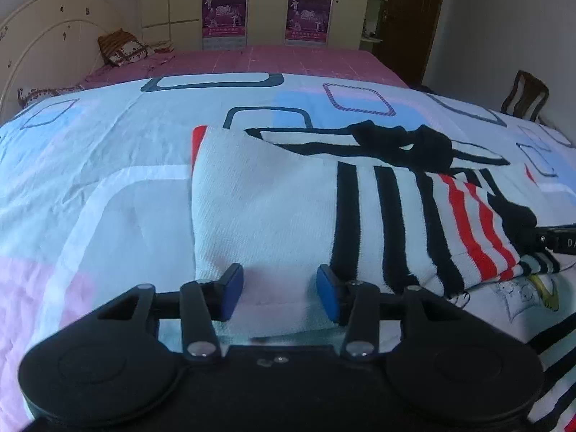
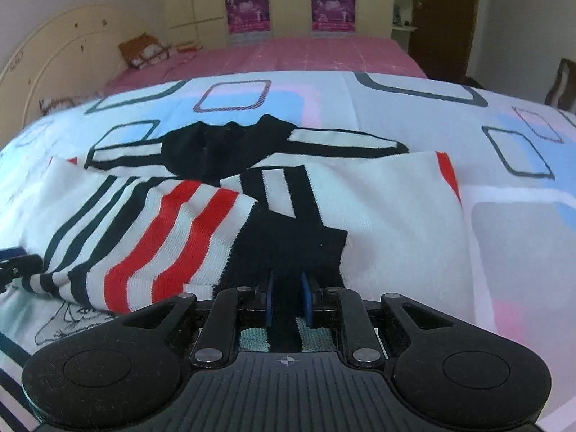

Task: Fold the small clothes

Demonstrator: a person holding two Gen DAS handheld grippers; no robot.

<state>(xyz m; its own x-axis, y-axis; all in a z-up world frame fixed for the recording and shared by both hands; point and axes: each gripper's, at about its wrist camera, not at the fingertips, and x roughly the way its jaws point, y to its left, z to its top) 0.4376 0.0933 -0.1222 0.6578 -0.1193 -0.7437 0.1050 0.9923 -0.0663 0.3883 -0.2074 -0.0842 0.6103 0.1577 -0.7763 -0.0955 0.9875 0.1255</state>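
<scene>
Beyond, a pillow lies against the headboard.

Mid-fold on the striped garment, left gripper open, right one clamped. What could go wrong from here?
1. The right gripper pinches the black edge of the striped garment; pulling now may drag the folded red-striped sleeve out of place.
2. The left gripper is open around the white hem, so nothing pins that side; it may shift.
3. The quilt beneath is wrinkled and could bunch if the gripper closes low.
</scene>
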